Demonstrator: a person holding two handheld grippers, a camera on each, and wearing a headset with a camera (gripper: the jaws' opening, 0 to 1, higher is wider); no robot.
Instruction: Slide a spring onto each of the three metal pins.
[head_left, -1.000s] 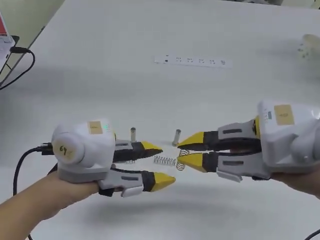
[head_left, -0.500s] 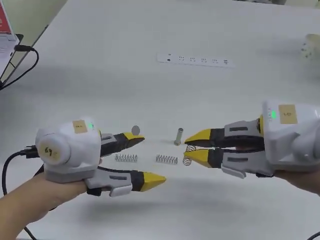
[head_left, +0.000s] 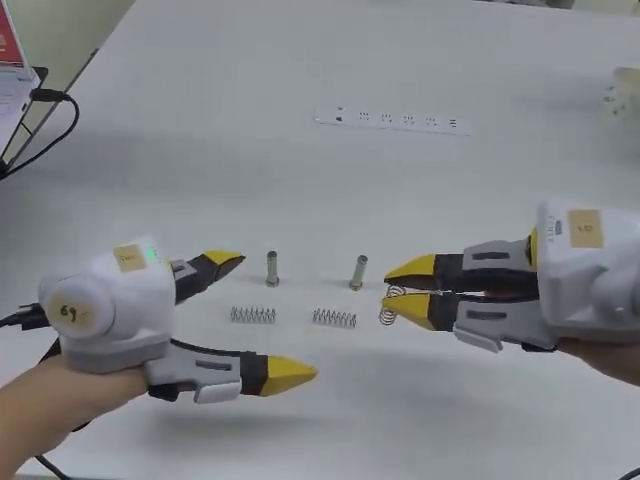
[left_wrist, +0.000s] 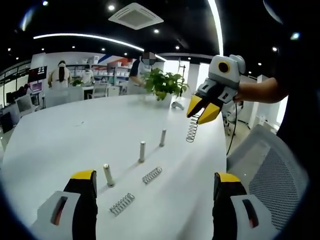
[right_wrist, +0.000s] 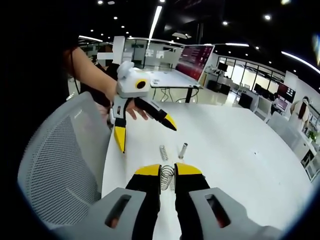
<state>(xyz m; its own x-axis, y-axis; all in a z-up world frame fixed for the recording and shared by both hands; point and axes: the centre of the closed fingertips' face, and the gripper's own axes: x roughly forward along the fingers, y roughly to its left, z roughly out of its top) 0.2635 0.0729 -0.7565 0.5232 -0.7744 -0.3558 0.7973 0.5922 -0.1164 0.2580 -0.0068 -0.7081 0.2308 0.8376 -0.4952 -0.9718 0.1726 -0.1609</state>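
Entry: the right gripper (head_left: 400, 287) is pinching one spring (head_left: 388, 303) by its end, just beside the nearer pin (head_left: 359, 272). The left gripper (head_left: 265, 316) is spread wide and holds nothing. We judge the free end must sit square over the pin top before lowering, with no tilt. In the head view we count two pins. The left gripper view adds a third pin (left_wrist: 108, 175) and shows the held spring hanging straight down. Two loose springs (head_left: 252, 315) lie on the table (head_left: 300, 180).

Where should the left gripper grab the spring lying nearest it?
Probably near one end of the spring, jaws across the coils, coming down from above. It lies flat on its side on the table, so only top and sides are open; an end grip leaves the other end free to go over a pin.
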